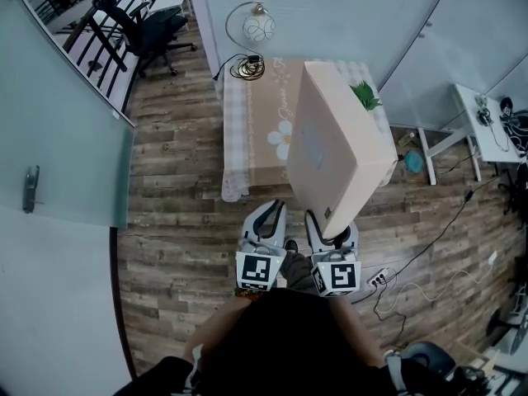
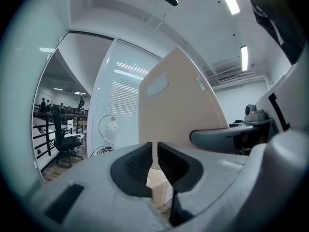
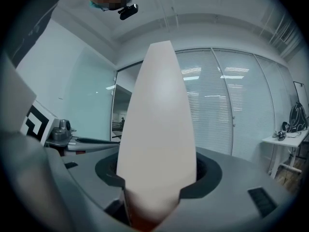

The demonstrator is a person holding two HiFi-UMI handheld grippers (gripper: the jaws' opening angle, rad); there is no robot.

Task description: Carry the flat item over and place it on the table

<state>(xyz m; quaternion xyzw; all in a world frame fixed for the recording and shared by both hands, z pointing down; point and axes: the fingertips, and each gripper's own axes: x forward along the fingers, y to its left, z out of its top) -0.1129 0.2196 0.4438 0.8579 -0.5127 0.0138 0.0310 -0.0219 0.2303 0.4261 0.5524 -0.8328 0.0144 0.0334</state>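
Observation:
A flat beige box [image 1: 338,147] stands on edge, tilted, with my right gripper [image 1: 332,226] shut on its lower edge. In the right gripper view the box [image 3: 157,129] fills the gap between the jaws and rises straight ahead. The box hangs over the near right part of a table [image 1: 247,139] covered with a checked, flower-printed cloth. My left gripper [image 1: 266,221] sits just left of the right one, shut with nothing in it. The left gripper view has the box [image 2: 178,105] ahead to the right, beyond the left gripper [image 2: 154,161], whose pads stand almost together.
A globe lamp [image 1: 258,28] with coiled cable stands at the table's far end, a green plant [image 1: 364,96] at its right. An office chair [image 1: 148,27] is far left, a white desk [image 1: 483,126] right. A power strip [image 1: 378,277] and cables lie on the wood floor.

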